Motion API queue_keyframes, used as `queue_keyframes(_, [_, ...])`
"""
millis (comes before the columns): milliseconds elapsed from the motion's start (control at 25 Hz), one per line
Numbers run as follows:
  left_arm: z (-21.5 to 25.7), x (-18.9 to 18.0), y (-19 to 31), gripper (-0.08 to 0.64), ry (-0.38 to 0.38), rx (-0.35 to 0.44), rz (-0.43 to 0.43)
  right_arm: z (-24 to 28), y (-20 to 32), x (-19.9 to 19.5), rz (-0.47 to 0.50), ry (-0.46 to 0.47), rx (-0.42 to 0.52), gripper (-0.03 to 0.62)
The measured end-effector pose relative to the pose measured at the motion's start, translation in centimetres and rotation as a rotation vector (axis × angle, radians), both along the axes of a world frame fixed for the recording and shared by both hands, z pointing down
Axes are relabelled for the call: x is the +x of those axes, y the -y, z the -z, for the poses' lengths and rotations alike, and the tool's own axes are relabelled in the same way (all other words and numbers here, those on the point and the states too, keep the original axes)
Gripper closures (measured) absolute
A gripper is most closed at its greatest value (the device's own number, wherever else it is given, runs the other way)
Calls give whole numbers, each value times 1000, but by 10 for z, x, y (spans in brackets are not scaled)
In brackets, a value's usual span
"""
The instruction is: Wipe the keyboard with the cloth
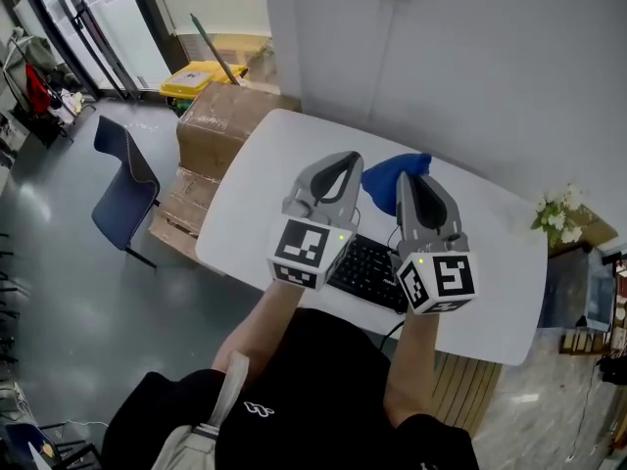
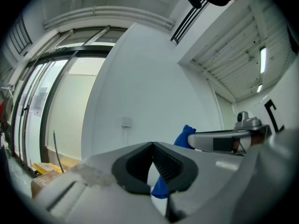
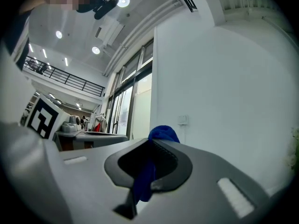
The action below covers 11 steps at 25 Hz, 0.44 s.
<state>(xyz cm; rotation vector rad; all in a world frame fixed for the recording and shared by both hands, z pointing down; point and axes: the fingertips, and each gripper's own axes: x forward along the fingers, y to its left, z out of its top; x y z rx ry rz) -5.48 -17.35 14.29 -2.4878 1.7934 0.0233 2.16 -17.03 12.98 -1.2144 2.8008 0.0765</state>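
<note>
Chair (image 1: 122,179): a dark blue seat is seen on the grey floor, well apart from the table's left edge.
Cardboard boxes (image 1: 230,116): stacked against the table's far-left corner.
Table (image 1: 265,179): a white top is set close to the white wall; both grippers are held above it.
Left gripper (image 1: 341,162): held above the left part of the keyboard. In its own view (image 2: 152,146) the two fingertips are seen pressed together with nothing caught between them. The blue in the gap lower down is cloth lying beyond the jaws.
Keyboard (image 1: 370,270): a black board is laid on the table's near side, partly covered by both marker cubes.
Cloth (image 1: 392,172): a blue bunch is held up off the table, beyond the keyboard. It is seen just right of the left gripper's tips (image 2: 185,135).
Right gripper (image 1: 407,179): its fingers are clamped on the cloth. In its own view (image 3: 150,141) the fabric (image 3: 163,133) is seen bulging out past the tips and hanging down through the gap between the jaws.
Flowers (image 1: 560,218): small white blooms are seen past the table's right end.
</note>
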Motion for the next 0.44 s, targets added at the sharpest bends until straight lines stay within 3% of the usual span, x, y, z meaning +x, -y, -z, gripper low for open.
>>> queue_keyframes(440, [-3,12,-1,571,1,-5,-34,2,-7,9,-10,3,6,575])
